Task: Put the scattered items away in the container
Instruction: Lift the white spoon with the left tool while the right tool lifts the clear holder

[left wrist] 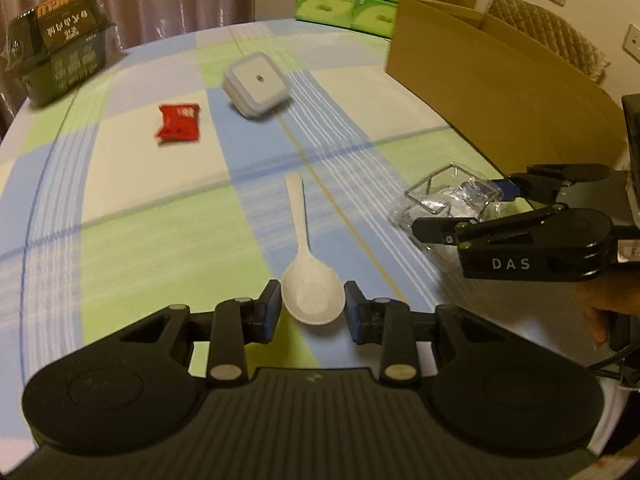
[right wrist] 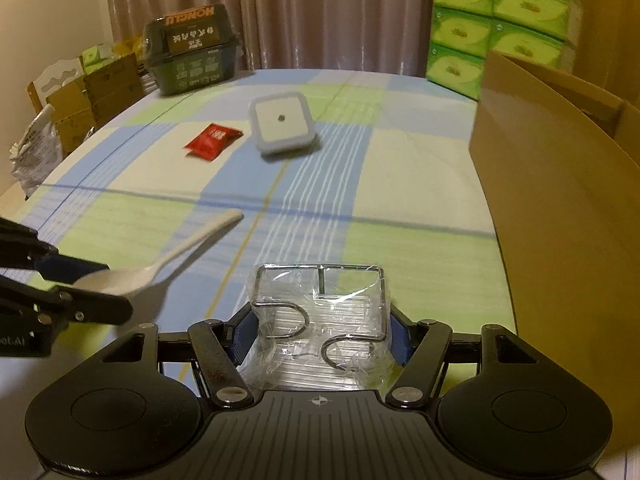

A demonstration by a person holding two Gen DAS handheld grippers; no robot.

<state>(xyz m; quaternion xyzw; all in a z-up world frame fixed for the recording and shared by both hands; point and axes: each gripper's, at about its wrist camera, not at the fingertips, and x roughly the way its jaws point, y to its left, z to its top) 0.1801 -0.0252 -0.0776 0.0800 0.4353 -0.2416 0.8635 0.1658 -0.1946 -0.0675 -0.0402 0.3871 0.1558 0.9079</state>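
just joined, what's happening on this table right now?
A person is tidying with two handheld grippers. The left gripper is shut on the bowl of a white spoon; the right gripper grips a plastic-wrapped wire rack. The open cardboard box stands to the right. A red packet and a white square device still lie on the checked tablecloth.

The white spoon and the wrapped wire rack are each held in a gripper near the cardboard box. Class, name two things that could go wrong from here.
1. The left gripper holds the white spoon by its rounded bowl alone, long handle sticking out; it might pivot or slip.
2. The right gripper is shut on the wire rack through loose, slick plastic wrap; it may slide, or catch the tall wall of the cardboard box.
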